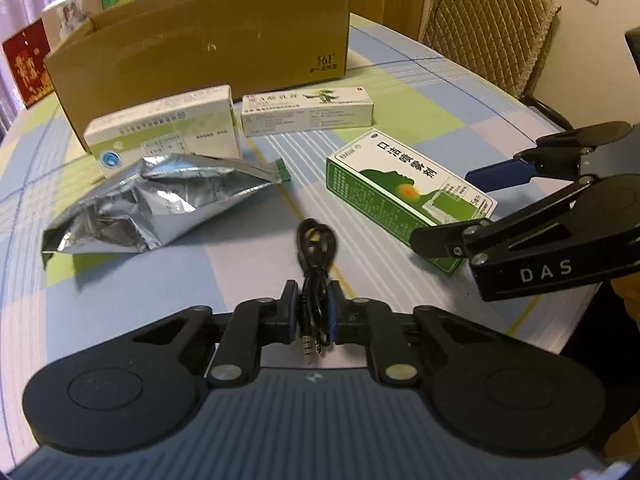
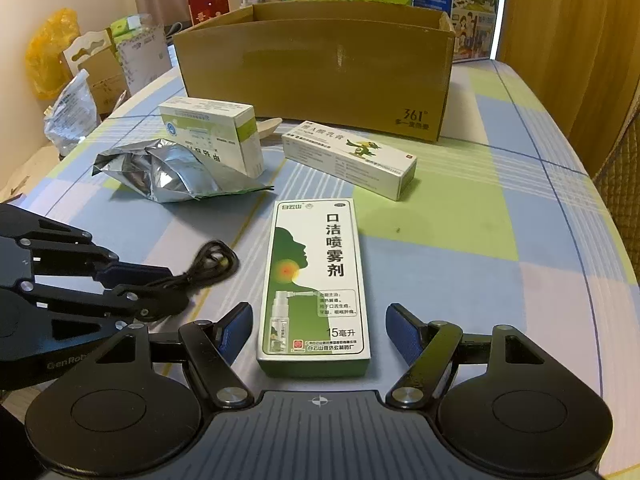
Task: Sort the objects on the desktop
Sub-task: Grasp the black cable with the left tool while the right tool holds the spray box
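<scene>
Left wrist view, left to right: crumpled foil pouch (image 1: 148,204) at centre left, left gripper (image 1: 314,312) at lower centre with fingers pinching the bundled black audio cable (image 1: 314,264), green spray box (image 1: 404,196) flat on the checked tablecloth (image 1: 400,80) at centre right. Right wrist view: right gripper (image 2: 319,336) at lower centre, fingers spread wide to either side of the spray box's near end, not touching it. Open cardboard box (image 2: 316,68) stands at upper centre, behind two white medicine cartons.
</scene>
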Demonstrator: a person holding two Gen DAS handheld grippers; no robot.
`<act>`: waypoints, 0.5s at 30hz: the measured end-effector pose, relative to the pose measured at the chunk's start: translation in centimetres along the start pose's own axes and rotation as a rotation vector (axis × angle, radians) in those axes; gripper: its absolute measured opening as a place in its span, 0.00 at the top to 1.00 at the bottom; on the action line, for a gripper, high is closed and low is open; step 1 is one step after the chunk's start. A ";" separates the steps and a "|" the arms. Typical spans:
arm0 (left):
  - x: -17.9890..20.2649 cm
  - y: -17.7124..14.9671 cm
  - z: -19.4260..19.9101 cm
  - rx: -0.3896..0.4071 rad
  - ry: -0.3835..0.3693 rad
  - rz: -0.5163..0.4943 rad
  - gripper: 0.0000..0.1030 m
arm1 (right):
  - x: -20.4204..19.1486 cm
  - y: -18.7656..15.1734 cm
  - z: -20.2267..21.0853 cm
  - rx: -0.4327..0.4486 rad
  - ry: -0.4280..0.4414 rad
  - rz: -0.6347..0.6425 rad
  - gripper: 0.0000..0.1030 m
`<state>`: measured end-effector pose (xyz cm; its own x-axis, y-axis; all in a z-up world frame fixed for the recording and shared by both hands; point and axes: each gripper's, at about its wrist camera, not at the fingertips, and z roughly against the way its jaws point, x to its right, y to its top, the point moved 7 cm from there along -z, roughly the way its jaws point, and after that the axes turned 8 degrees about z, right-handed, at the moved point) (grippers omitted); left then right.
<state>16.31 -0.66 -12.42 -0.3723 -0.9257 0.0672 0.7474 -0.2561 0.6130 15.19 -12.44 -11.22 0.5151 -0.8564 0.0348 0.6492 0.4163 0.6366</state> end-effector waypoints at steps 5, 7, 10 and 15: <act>-0.2 0.6 0.7 0.036 0.011 0.010 0.90 | 0.1 -0.1 -0.1 -0.001 -0.001 -0.001 0.31; -0.2 0.7 0.9 0.041 0.010 0.012 0.90 | 0.0 0.0 -0.2 -0.001 -0.001 0.000 0.31; -0.1 0.6 0.9 0.037 0.005 0.013 0.90 | 0.0 0.1 -0.4 0.001 -0.002 0.003 0.31; -0.2 0.8 1.1 0.042 0.001 0.014 0.90 | 0.0 0.4 -0.7 0.013 -0.009 0.010 0.32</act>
<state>16.37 -0.41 -11.13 -0.3611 -0.9295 0.0753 0.7287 -0.2309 0.6447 15.84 -12.01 -11.48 0.5167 -0.8548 0.0484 0.6364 0.4213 0.6462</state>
